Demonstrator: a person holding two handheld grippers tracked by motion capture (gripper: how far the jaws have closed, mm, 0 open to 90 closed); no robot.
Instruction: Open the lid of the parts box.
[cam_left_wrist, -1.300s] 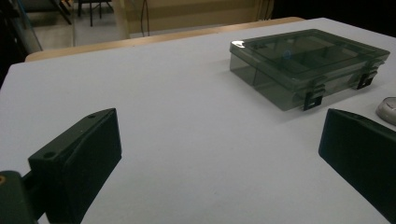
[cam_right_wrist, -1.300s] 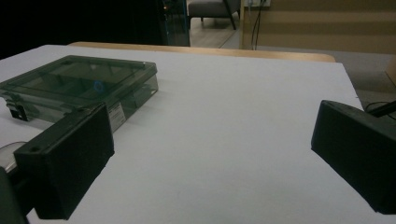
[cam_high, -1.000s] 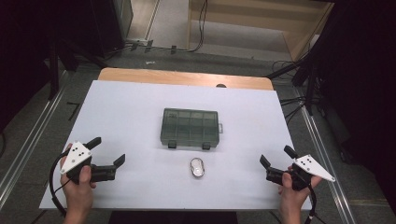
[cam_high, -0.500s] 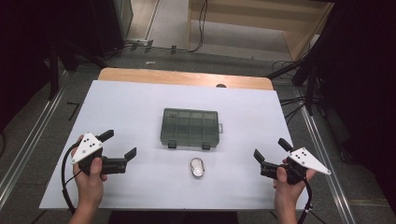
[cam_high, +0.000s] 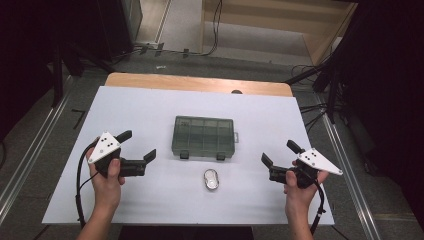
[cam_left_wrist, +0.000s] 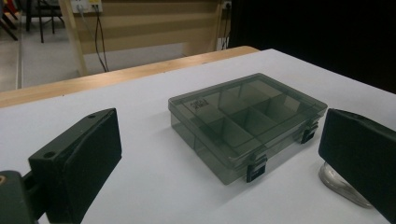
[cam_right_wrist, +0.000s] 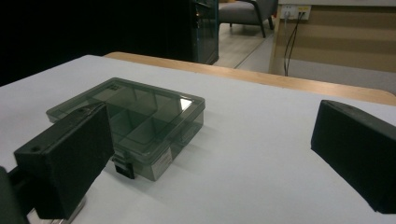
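**Two open tools close in on a latched box**

Here we are at the counter (cam_high: 150, 110), white top, and dead centre sits the compartment box (cam_high: 204, 136), smoky see-through plastic, lid down, two dark latches (cam_left_wrist: 256, 169) on its near edge. Everything gets placed off that box. Just in front of it, nearer the person, lies a small rounded silvery object (cam_high: 212, 179); what it is, I can't tell from here.

To the box's left hovers the left tool (cam_high: 137, 149), jaws spread wide, nothing between them. To the box's right, the right tool (cam_high: 280, 159), likewise parted and empty. Both stand apart from the box, pointing in at it.

How will that box handle? My guess: light, stiff, thin-walled, and slick on this smooth counter, so a push from one side would likely send it skating. The lid looks glossy, poor for gripping flat. Best bet is pinching across a short side wall, or pinning one end while the other tool works a latch. The latches are small and probably snap, so they want a careful fingertip bite, not a squeeze on the brittle-looking lid. The dividers inside look empty, though the tint makes that hard to swear to.
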